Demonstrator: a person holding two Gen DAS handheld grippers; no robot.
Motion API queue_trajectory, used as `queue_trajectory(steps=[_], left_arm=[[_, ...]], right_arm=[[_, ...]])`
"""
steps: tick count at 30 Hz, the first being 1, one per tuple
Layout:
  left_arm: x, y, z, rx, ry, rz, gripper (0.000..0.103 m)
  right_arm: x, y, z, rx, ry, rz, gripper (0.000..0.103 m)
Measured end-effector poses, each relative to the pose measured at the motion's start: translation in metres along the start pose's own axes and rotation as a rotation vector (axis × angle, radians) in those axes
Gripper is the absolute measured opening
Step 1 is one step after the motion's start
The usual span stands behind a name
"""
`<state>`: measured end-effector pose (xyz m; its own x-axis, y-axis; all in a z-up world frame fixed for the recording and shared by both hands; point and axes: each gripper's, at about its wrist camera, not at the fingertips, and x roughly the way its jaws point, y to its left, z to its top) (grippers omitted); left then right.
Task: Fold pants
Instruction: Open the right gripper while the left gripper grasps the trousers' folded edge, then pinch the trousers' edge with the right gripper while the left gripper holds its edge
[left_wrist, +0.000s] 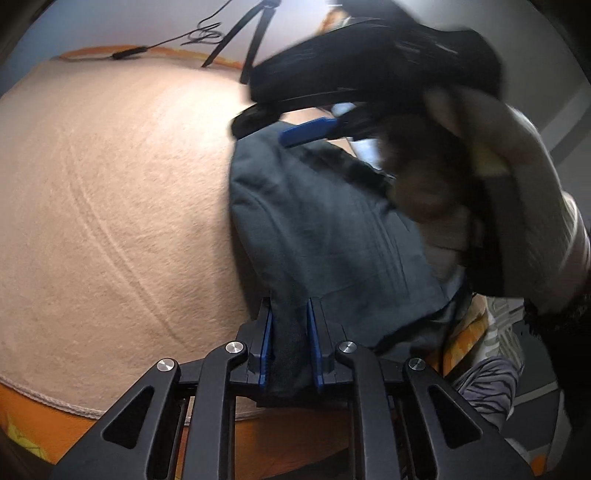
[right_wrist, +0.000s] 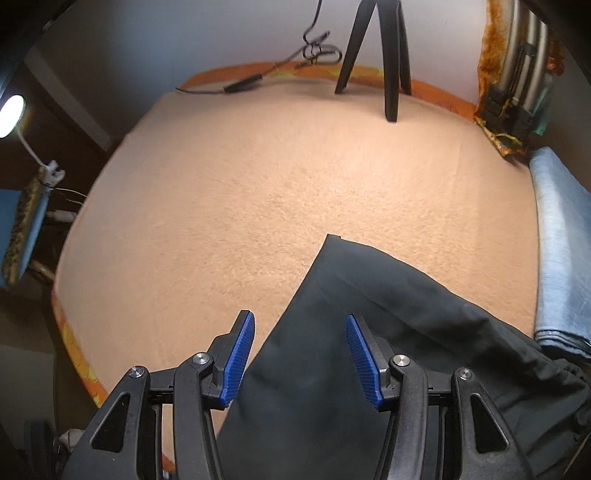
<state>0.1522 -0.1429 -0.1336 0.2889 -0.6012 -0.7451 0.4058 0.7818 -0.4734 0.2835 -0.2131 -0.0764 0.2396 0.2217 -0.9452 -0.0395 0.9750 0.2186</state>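
**Dark Pants Held at One End as Second Gripper Hangs Open Above Them**

Blue pads of my left gripper (left_wrist: 290, 332), nearest the lens, are pressed onto a bunched edge of the dark pants (left_wrist: 325, 236), pinching the cloth firmly between them. From that grip the garment runs forward and up across the peach blanket (left_wrist: 110, 192), its far edge rounded over in a soft fold.

Beyond it, in the left wrist view, my right gripper (left_wrist: 310, 132) shows blurred above the cloth, one blue pad catching the light. Seen from its own camera, the right gripper (right_wrist: 300, 350) has its fingers spread wide, with nothing between them; the pants (right_wrist: 332, 350) lie flat beneath, one leg end reaching to a square corner on the blanket (right_wrist: 258, 177). Whether the pads touch the fabric I cannot tell.

I judge the fold to be barely begun. To do this step well, I would lower the open fingers onto a free edge of the leg, close on both layers together, then lift both ends level so the cloth hangs without twist before laying it over itself. Pulling unevenly would likely drag the garment toward the folded light-blue cloth (right_wrist: 561, 251) lying at the blanket's right edge.
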Motion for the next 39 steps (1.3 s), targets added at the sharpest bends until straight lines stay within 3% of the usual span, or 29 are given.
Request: queue_trajectory(steps=[9, 12, 17, 19, 23, 24, 26, 29, 33, 34, 35, 39], left_arm=[[0.002, -0.013, -0.001, 0.032, -0.001, -0.013, 0.015], [0.002, -0.014, -0.001, 0.037, -0.006, -0.009, 0.015], [0.002, -0.016, -0.003, 0.053, -0.003, 0.009, 0.015], [0.003, -0.018, -0.003, 0.064, -0.002, 0.025, 0.015], [0.007, -0.022, -0.003, 0.073, -0.005, 0.066, 0.018], [0.008, -0.022, -0.003, 0.078, -0.005, 0.081, 0.022], [0.010, -0.020, -0.003, 0.082, 0.000, 0.117, 0.039], [0.018, -0.017, -0.004, 0.069, 0.016, 0.141, 0.039], [0.021, -0.004, -0.001, 0.023, 0.026, 0.119, 0.039], [0.020, -0.003, -0.001, 0.014, 0.022, 0.108, 0.032], [0.020, -0.002, 0.000, 0.007, 0.019, 0.094, 0.017], [0.012, -0.008, 0.003, 0.020, -0.003, 0.061, 0.009]], right_arm=[[0.029, 0.030, 0.007, -0.097, 0.082, -0.151, 0.055], [0.035, 0.032, 0.007, -0.140, 0.124, -0.143, 0.052], [0.040, 0.030, 0.007, -0.151, 0.138, -0.163, 0.039], [0.038, 0.027, 0.007, -0.151, 0.135, -0.173, 0.026], [0.032, 0.015, 0.007, -0.134, 0.125, -0.144, 0.008], [0.031, 0.012, 0.008, -0.127, 0.121, -0.135, 0.007], [0.025, 0.005, 0.006, -0.106, 0.107, -0.105, 0.004], [0.016, -0.003, 0.007, -0.087, 0.092, -0.072, 0.002], [0.002, -0.015, 0.005, -0.067, 0.064, -0.033, 0.001], [-0.001, -0.018, 0.005, -0.058, 0.054, -0.022, 0.001], [-0.004, -0.020, 0.004, -0.054, 0.047, -0.012, 0.001], [-0.023, -0.032, 0.001, -0.025, 0.005, 0.037, 0.000]])
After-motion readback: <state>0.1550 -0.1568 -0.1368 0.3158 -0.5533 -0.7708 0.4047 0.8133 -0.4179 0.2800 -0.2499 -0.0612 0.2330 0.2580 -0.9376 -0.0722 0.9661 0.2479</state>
